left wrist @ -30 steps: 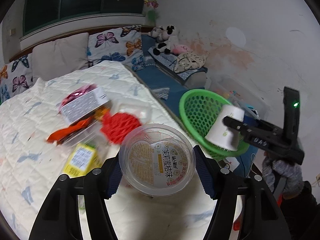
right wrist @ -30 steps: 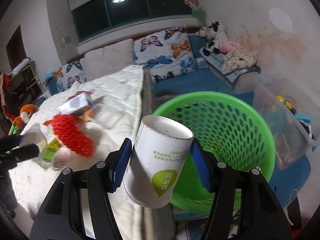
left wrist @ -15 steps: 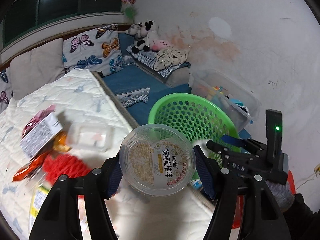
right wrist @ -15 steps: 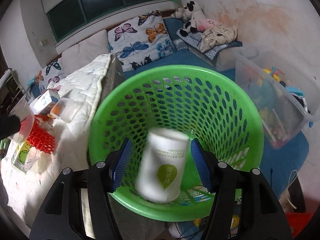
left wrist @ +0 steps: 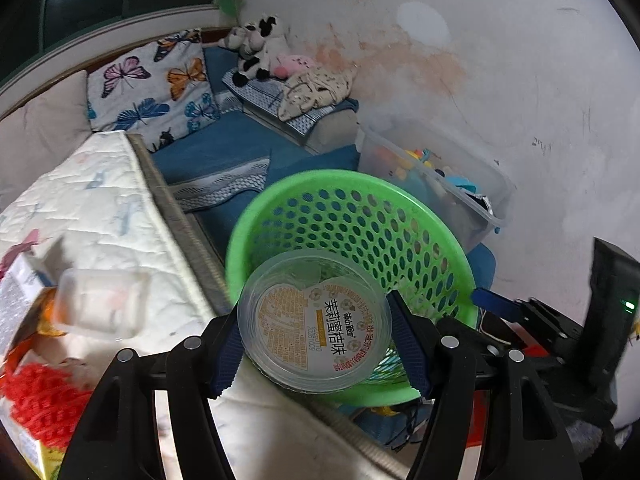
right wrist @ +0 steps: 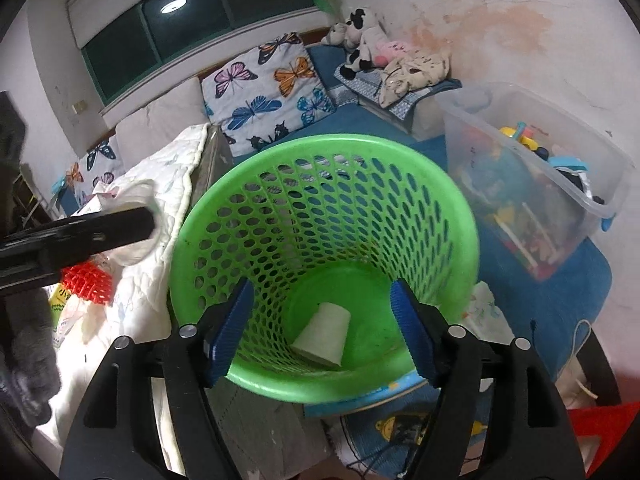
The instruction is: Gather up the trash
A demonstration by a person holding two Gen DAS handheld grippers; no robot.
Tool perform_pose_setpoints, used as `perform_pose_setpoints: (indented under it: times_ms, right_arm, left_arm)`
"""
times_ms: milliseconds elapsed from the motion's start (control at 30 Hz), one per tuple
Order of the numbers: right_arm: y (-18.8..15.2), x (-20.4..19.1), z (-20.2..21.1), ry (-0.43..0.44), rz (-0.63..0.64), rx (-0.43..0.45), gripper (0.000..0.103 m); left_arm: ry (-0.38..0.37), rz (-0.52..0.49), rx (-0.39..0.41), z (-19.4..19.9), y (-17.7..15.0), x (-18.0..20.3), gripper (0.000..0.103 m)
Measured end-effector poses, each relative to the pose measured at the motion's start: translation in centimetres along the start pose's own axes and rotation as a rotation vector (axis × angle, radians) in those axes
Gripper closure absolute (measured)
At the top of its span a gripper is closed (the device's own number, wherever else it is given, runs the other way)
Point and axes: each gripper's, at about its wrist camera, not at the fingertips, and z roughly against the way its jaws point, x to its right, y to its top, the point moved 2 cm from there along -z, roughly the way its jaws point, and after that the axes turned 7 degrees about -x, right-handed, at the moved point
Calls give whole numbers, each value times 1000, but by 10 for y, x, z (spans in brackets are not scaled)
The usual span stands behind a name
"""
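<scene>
My left gripper is shut on a clear round plastic cup with a printed label, held just over the near rim of the green basket. In the right wrist view my right gripper hangs above the same green basket, its jaws opening with nothing between them. A white paper cup lies on its side on the basket's floor. Red mesh trash, a clear lidded tub and a small carton lie on the white quilt.
A clear storage bin full of toys stands to the right of the basket, against the stained wall. Butterfly pillows and soft toys sit at the back. The left gripper's arm shows at the left of the right wrist view.
The right gripper opened and the white paper cup fell to the basket's bottom. The left gripper carried the clear cup from above the quilt across to the basket's rim.
</scene>
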Motion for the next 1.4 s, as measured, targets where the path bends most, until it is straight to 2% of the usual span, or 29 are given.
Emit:
perform_pose_setpoints:
  times_ms: [200,367,533,733,1033,1167,1400]
  right_arm:
    - [-8,9,10,2,-33,11,26]
    - [-13,10,14,4,-49,9,25]
    - [-16,4,17,15,-36,9,20]
    - [-18,-17,19,35,2,15,14]
    - [-18,-65,20,85,75,19,12]
    - [-16,-86,21,110,117,25,12]
    - [-12,-129,18,159,203,23,11]
  left_arm:
    - [-9,-26,-41,-25,1,13,38]
    - [-12,-29,-43,-30,-3,16,26]
    - [-16,-21,-14,-17,-9,11,25]
    - [3,13,45,18,-23,-6,25]
    - [113,94,113,73,-58,-54,25]
    - [187,127,132,96,-80,-81,25]
    - [321,202,125,125,-115,-135,26]
